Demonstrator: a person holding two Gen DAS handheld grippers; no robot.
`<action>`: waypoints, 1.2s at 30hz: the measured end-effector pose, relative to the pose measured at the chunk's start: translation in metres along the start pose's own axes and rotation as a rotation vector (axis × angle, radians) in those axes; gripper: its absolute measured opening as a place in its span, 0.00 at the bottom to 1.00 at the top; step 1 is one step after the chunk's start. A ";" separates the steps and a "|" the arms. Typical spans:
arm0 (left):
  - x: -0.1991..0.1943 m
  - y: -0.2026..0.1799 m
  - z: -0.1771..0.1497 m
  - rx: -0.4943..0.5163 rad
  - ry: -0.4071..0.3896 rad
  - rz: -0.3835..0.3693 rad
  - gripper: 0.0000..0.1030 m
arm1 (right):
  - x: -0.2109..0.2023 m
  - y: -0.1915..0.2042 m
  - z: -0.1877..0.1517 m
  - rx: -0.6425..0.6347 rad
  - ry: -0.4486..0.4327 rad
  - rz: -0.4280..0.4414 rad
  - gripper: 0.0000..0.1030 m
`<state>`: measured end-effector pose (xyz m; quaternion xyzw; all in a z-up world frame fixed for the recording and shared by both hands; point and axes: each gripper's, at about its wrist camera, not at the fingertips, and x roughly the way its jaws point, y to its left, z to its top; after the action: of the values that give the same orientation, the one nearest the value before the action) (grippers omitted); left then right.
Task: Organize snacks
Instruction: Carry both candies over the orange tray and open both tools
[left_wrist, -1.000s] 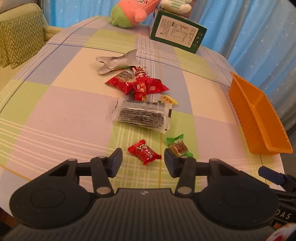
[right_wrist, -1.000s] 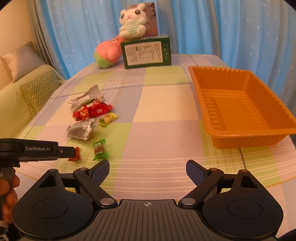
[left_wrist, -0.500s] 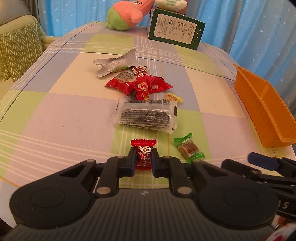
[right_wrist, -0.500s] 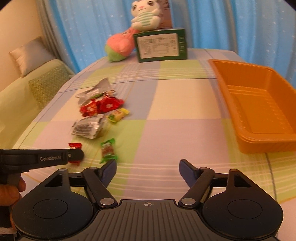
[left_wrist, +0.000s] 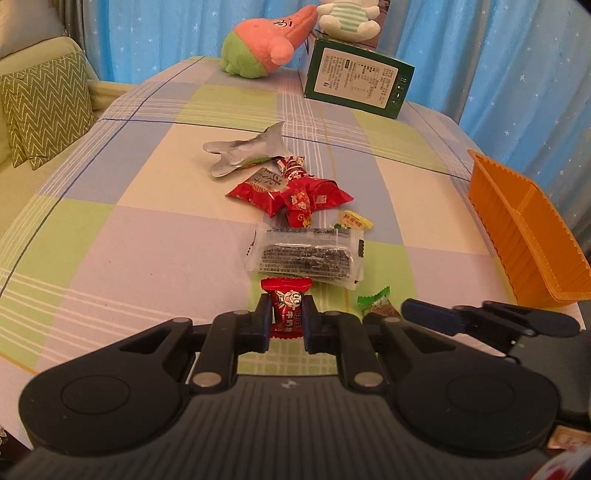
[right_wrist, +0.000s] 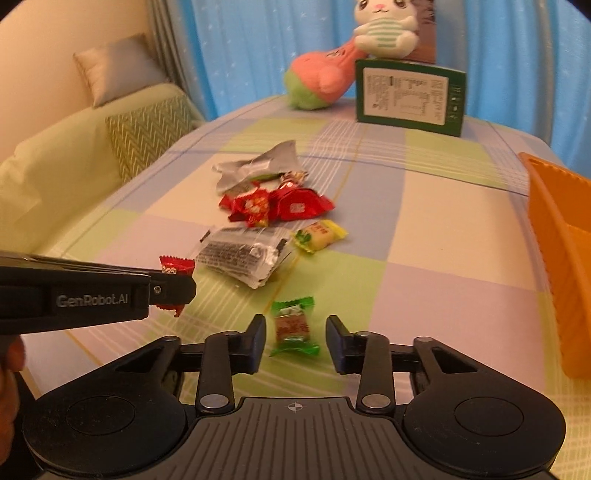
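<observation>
Left gripper (left_wrist: 286, 322) clenched on a small red candy (left_wrist: 287, 305), pads pinching the wrapper's two sides; whether the candy is clear of the checked tablecloth (left_wrist: 155, 236) cannot be told. Right gripper (right_wrist: 296, 342) released, jaws apart, straddling a green-wrapped candy (right_wrist: 293, 326) that lies flat on the cloth, neither finger touching it. In the right wrist view the left gripper comes in from the left edge, the red candy poking out at its tip.

Just beyond: a clear packet with dark contents (left_wrist: 306, 254), a yellow candy (right_wrist: 320, 235) near its right end.

Further on: a heap of red wrappers (left_wrist: 291, 194), a crumpled silver wrapper (left_wrist: 246, 153) touching its far side.

Right edge: orange tray (left_wrist: 524, 229), well apart from the snacks.

Far end: green box (left_wrist: 357, 83) standing upright, pink-and-green plush (left_wrist: 266, 46) beside it, white bunny plush (right_wrist: 386, 27) on top of the box. Blue curtains (left_wrist: 498, 66) behind.
</observation>
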<state>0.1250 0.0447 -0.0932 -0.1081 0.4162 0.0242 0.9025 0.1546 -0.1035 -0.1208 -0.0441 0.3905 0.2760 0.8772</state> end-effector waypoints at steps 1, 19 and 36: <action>0.000 0.000 0.000 0.000 0.001 0.000 0.14 | 0.003 0.001 0.000 -0.004 0.006 -0.003 0.29; -0.021 -0.064 0.011 0.134 -0.021 -0.086 0.14 | -0.084 -0.057 0.015 0.141 -0.132 -0.154 0.19; -0.015 -0.203 0.048 0.312 -0.041 -0.322 0.14 | -0.171 -0.193 0.038 0.302 -0.155 -0.356 0.19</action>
<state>0.1781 -0.1427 -0.0156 -0.0317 0.3738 -0.1826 0.9088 0.1867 -0.3320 -0.0002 0.0410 0.3449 0.0582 0.9359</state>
